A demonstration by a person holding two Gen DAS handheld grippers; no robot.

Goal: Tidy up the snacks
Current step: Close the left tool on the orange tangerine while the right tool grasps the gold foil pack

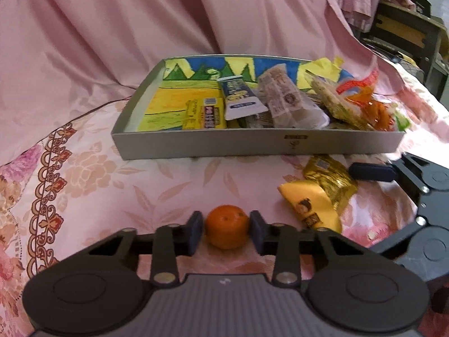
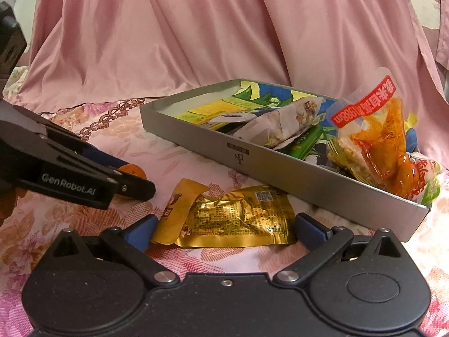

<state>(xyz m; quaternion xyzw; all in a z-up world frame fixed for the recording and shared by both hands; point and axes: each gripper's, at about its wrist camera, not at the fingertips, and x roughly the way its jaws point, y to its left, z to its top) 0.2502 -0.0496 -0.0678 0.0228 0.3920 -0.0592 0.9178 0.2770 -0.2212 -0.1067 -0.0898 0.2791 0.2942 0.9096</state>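
Note:
A small orange mandarin [image 1: 227,230] lies on the pink flowered bedspread between the fingers of my left gripper [image 1: 226,231]; the pads stand close on both sides with thin gaps. It also shows in the right wrist view [image 2: 134,170] behind the left gripper [image 2: 126,179]. My right gripper [image 2: 224,229] is open around a gold foil snack packet [image 2: 241,216] and a yellow packet [image 2: 175,210], both lying on the bedspread. In the left wrist view these are the gold packet [image 1: 328,179] and yellow packet [image 1: 311,207]. A grey box [image 1: 252,143] holds several snack packets.
The grey box [image 2: 280,165] lies just beyond both grippers, its right end piled with an orange sauce packet [image 2: 387,146]. Pink draped cloth [image 1: 140,28] rises behind it. Dark furniture [image 1: 407,28] stands at the far right.

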